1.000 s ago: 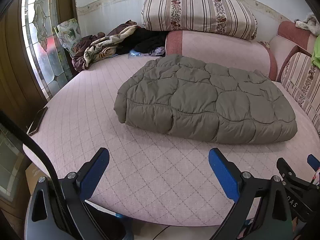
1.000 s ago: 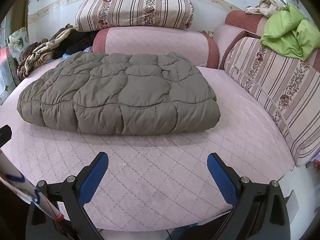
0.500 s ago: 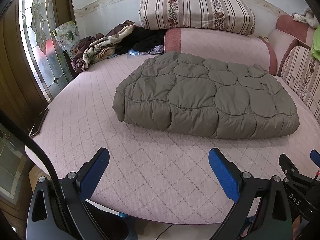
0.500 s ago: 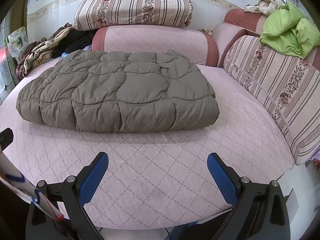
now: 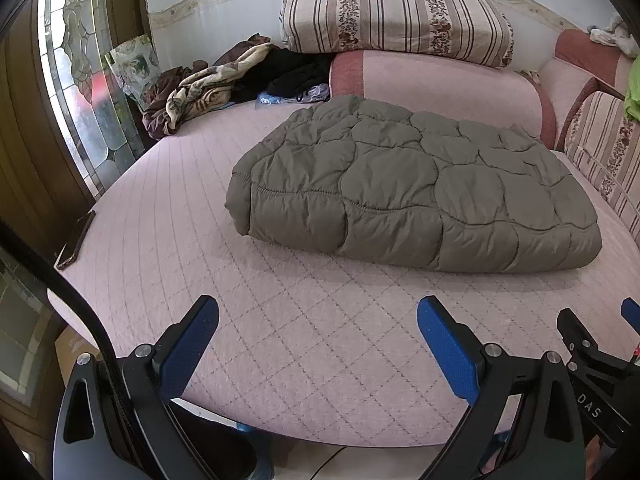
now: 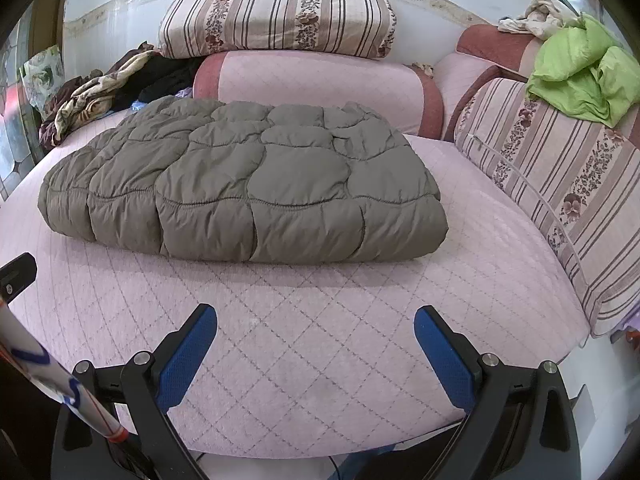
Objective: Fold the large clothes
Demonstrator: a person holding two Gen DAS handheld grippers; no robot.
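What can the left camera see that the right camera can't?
Only the left wrist view shows the dark phone at the bed's edge and the big patterned glass window. Only the right wrist view shows the whole bright green garment on the sofa back. Both show the folded grey padded coat on the pink bed, the striped pillow, and their own open gripper: left gripper, right gripper.

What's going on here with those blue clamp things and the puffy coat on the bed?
A person holds a two-finger gripper in each hand, working on folding big clothes. The grey-brown quilted coat lies folded into a thick bundle on the pink bed. Both the left gripper and the right gripper are open, empty, and hang over the near edge of the bed, clear of the coat.
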